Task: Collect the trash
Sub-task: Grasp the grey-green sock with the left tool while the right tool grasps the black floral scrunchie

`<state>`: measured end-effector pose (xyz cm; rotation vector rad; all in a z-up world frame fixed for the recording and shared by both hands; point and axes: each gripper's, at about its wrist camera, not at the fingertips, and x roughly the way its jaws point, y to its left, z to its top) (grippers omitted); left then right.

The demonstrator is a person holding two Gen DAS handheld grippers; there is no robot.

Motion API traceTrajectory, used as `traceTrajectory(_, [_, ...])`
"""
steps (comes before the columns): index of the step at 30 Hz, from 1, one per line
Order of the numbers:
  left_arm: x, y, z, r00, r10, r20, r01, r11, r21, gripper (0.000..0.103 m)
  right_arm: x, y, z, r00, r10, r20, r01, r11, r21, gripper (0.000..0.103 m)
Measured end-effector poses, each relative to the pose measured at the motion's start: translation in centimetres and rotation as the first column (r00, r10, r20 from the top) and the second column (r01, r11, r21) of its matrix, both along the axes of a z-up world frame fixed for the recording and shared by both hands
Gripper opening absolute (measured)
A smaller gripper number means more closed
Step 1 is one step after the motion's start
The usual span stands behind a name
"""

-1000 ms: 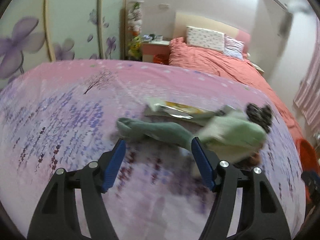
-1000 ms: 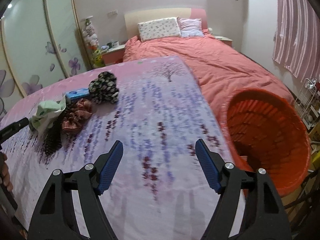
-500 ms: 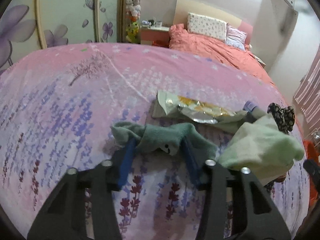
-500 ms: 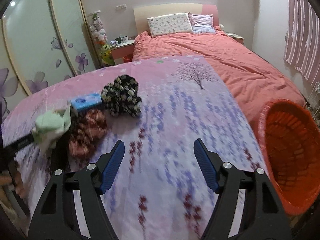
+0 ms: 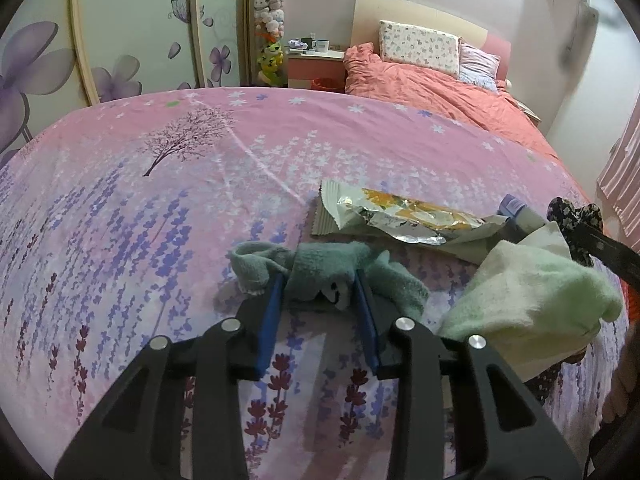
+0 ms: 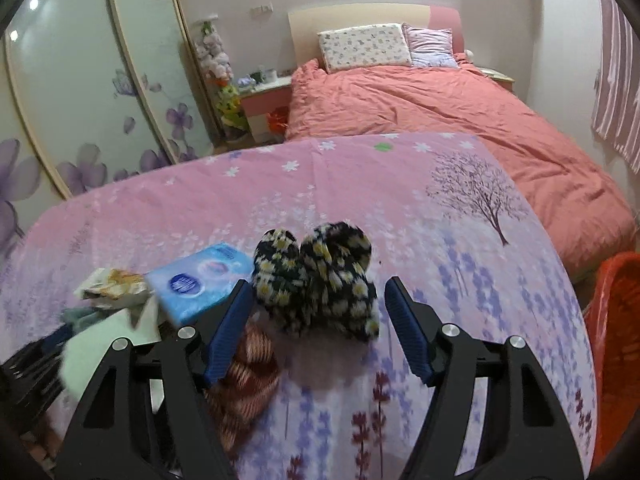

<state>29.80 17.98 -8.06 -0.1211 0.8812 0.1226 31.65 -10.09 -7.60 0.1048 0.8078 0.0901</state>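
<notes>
In the left wrist view a teal sock (image 5: 328,268) lies bunched on the pink bedspread (image 5: 160,200). My left gripper (image 5: 320,282) is closing on it and both blue pads press into its middle. Just behind lies a crumpled foil snack wrapper (image 5: 400,216), and a pale green sock (image 5: 528,292) is to the right. My right gripper (image 6: 317,285) stands open low over the bed. A black flowered pair of socks (image 6: 320,276) sits between and just beyond its fingertips, untouched. The wrapper (image 6: 112,286) shows at the left of the right wrist view.
A blue tissue pack (image 6: 200,280) lies left of the flowered socks, with a red striped sock (image 6: 248,384) under the right gripper's left finger. An orange basket (image 6: 616,340) stands off the bed's right edge. A second bed, a nightstand and wardrobe doors are behind.
My left gripper moved forward and down over the teal sock and its jaws narrowed onto it. My right gripper swung left from the basket side to the black flowered socks.
</notes>
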Motion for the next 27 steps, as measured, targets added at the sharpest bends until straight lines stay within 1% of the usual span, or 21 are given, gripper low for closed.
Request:
traceTrajectory(2, [0.0, 0.0, 0.0, 1.0, 0.0, 0.001, 0.0, 1.0, -0.004, 0.036, 0.7, 0.1, -0.4, 1.0, -0.009, -0.02, 0.009, 1.0, -0.01, 0.069])
traceTrajectory(3, [0.0, -0.1, 0.0, 1.0, 0.001, 0.001, -0.001, 1.0, -0.006, 0.036, 1.1, -0.1, -0.6, 0.999, -0.011, -0.033, 0.011, 1.0, -0.009, 0.067])
traceTrajectory(4, [0.0, -0.1, 0.0, 1.0, 0.001, 0.001, -0.001, 1.0, -0.006, 0.036, 1.4, -0.1, -1.0, 0.999, -0.015, -0.047, 0.015, 1.0, -0.01, 0.063])
traceTrajectory(6, [0.1, -0.1, -0.1, 1.0, 0.002, 0.001, -0.002, 1.0, -0.007, 0.036, 1.5, -0.3, -1.6, 0.997, -0.008, -0.078, 0.008, 1.0, -0.006, 0.037])
traceTrajectory(7, [0.1, -0.1, 0.0, 1.0, 0.002, 0.001, -0.002, 1.0, -0.008, 0.036, 1.5, -0.4, -1.9, 0.996, -0.004, -0.093, 0.004, 1.0, 0.0, 0.032])
traceTrajectory(8, [0.1, -0.1, 0.0, 1.0, 0.002, 0.001, -0.002, 1.0, -0.008, 0.037, 1.1, -0.7, -1.8, 0.997, -0.008, -0.076, 0.008, 1.0, 0.0, 0.019])
traceTrajectory(9, [0.1, -0.2, 0.0, 1.0, 0.002, 0.001, -0.002, 1.0, -0.01, 0.037, 0.6, -1.1, -1.8, 0.997, -0.005, -0.076, 0.005, 1.0, 0.01, 0.017])
traceTrajectory(12, [0.0, 0.0, -0.1, 1.0, 0.001, 0.002, -0.001, 1.0, -0.011, 0.037, -1.3, -2.4, -1.4, 0.997, -0.029, -0.065, 0.03, 0.999, 0.018, 0.015])
traceTrajectory(15, [-0.1, 0.2, 0.0, 1.0, -0.001, 0.009, 0.001, 1.0, -0.026, 0.038, -3.5, -4.1, -1.6, 0.996, -0.053, -0.077, 0.052, 0.998, -0.018, 0.015])
traceTrajectory(18, [-0.3, 0.2, 0.1, 1.0, -0.013, 0.028, 0.014, 0.999, -0.036, 0.044, -5.6, -5.3, -1.7, 0.996, -0.06, -0.069, 0.055, 0.996, -0.069, 0.015])
traceTrajectory(19, [-0.4, 0.4, 0.2, 0.999, -0.016, 0.035, 0.017, 0.999, -0.037, 0.048, -6.1, -5.5, -1.8, 0.996, -0.057, -0.063, 0.052, 0.995, -0.082, 0.015])
traceTrajectory(20, [-0.6, 0.3, 0.3, 0.999, -0.018, 0.044, 0.02, 0.999, -0.039, 0.053, -6.3, -5.7, -1.8, 0.996, -0.055, -0.064, 0.049, 0.996, -0.081, 0.015])
traceTrajectory(23, [-0.8, 0.2, 0.7, 0.998, -0.019, 0.064, 0.022, 0.999, -0.041, 0.062, -6.3, -6.0, -1.8, 0.996, -0.059, -0.068, 0.054, 0.996, -0.073, 0.015])
traceTrajectory(27, [-0.3, 0.2, 0.8, 0.998, -0.014, 0.058, 0.017, 0.998, -0.055, 0.065, -6.2, -5.8, -1.9, 0.996, -0.057, -0.068, 0.05, 0.995, -0.09, 0.015])
